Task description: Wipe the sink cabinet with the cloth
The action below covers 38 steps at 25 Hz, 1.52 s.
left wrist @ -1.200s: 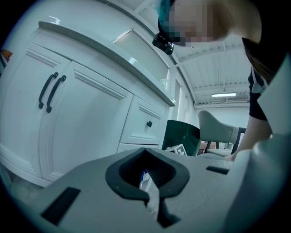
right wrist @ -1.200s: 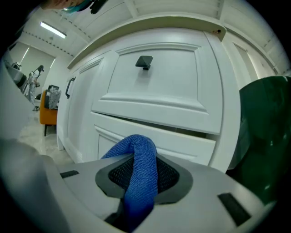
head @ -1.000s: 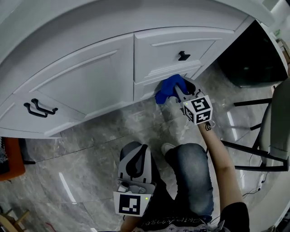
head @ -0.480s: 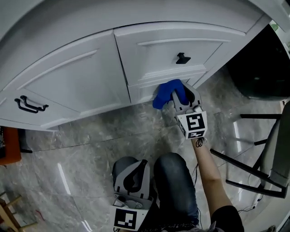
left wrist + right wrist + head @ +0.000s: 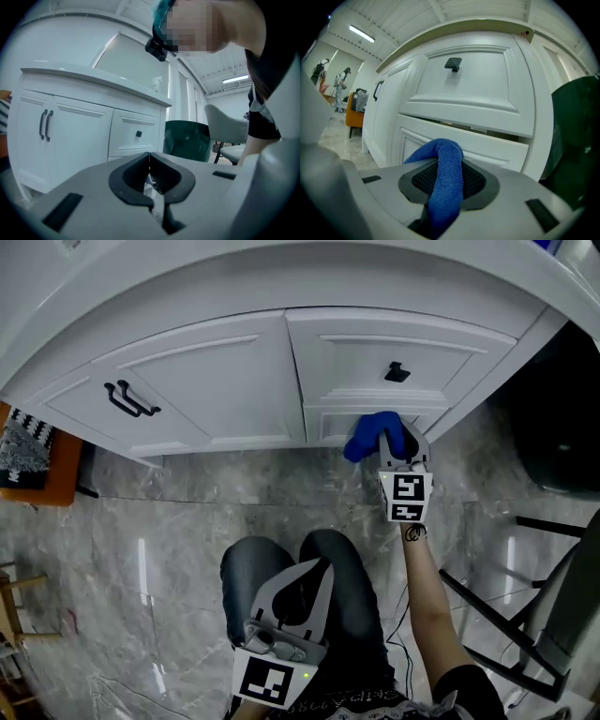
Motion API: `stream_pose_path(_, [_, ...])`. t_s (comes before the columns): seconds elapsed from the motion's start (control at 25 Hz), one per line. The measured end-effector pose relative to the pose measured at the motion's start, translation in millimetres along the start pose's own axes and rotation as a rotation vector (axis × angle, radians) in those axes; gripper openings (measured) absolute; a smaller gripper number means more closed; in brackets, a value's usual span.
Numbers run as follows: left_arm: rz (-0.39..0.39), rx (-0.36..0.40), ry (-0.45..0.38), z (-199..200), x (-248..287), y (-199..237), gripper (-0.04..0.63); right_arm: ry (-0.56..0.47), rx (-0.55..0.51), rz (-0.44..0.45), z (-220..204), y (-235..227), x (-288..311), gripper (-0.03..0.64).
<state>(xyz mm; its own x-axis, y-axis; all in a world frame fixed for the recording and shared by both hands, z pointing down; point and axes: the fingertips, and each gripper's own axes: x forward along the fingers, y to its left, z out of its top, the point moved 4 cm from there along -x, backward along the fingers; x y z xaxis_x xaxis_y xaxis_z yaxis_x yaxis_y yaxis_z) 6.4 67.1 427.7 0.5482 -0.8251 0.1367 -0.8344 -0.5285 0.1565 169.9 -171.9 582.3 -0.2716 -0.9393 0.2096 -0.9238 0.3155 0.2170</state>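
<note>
Clamping the blue cloth (image 5: 371,435), the right gripper (image 5: 390,446) holds it at the lower drawer (image 5: 328,420) of the sink cabinet (image 5: 216,381), centre-right; the left gripper (image 5: 302,585), bottom centre, is closed and empty.

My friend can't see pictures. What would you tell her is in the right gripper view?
The right gripper is shut on a blue cloth, close in front of the lower drawer of a white cabinet. Above is an upper drawer with a black knob; a dark green bin stands at the right.

Blue cloth (image 5: 371,434), white sink cabinet (image 5: 216,381), grey veined floor (image 5: 187,512), black handles (image 5: 128,397)
</note>
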Motion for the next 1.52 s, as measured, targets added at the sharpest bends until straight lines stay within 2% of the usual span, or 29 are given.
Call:
stream_pose_path(0.16, [-0.103, -0.010, 0.028, 7, -4, -25, 0.005, 0.028, 0.016, 0.011, 3, 0, 0, 0.114])
stream_pose_path(0.28, [-0.086, -0.037, -0.009, 9, -2, -14, 0.005, -0.008, 0.094, 0.013, 6, 11, -28, 0.115])
stream_pose_path(0.4, [-0.063, -0.024, 0.015, 2, 4, -4, 0.005, -0.077, 0.132, 0.120, 4, 58, -53, 0.114])
stream_pose_path(0.52, [-0.060, -0.035, 0.028, -7, 7, 0, 0.005, -0.070, 0.178, 0.253, -14, 109, -40, 0.114])
stream_pose_path(0.68, [-0.063, -0.043, 0.031, -15, 6, -5, 0.005, -0.026, 0.176, 0.313, -34, 141, -3, 0.114])
stream_pose_path(0.84, [-0.053, -0.047, 0.032, -21, 0, -5, 0.005, 0.020, 0.132, 0.302, -49, 143, 32, 0.114])
stream_pose_path(1.0, [-0.033, -0.058, 0.038, -29, -6, -3, 0.005, 0.021, 0.119, 0.302, -53, 139, 50, 0.114])
stream_pose_path(1.36, [-0.063, -0.074, 0.031, -34, -9, -10, 0.005, 0.022, 0.058, 0.287, -54, 132, 52, 0.115])
stream_pose_path(1.52, [-0.072, -0.078, 0.031, -34, -9, -13, 0.005, 0.015, 0.065, 0.243, -56, 120, 49, 0.115])
